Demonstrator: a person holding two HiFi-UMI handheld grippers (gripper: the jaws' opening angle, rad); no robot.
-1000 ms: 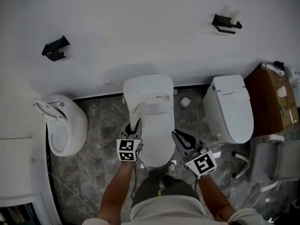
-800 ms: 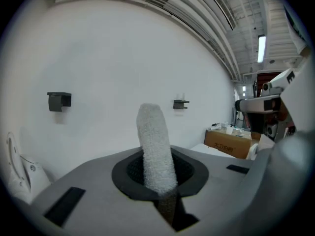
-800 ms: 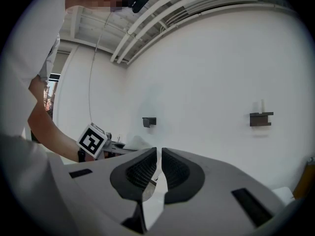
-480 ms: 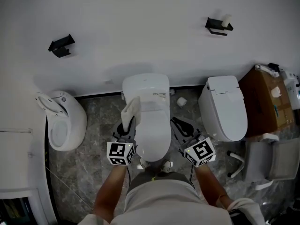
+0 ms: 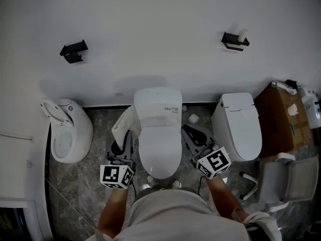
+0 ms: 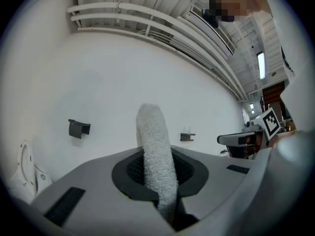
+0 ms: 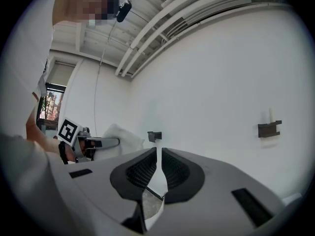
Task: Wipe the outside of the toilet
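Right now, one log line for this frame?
left gripper: shut on cloth | right gripper: shut, empty | cloth: beside toilet

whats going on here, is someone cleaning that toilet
A person stands over the middle toilet with tongs in each hand. The left tongs grip a white cloth, held up beside the toilet's left side; whether it touches is unclear. The right tongs sit by the toilet's right side, all but closed on nothing.
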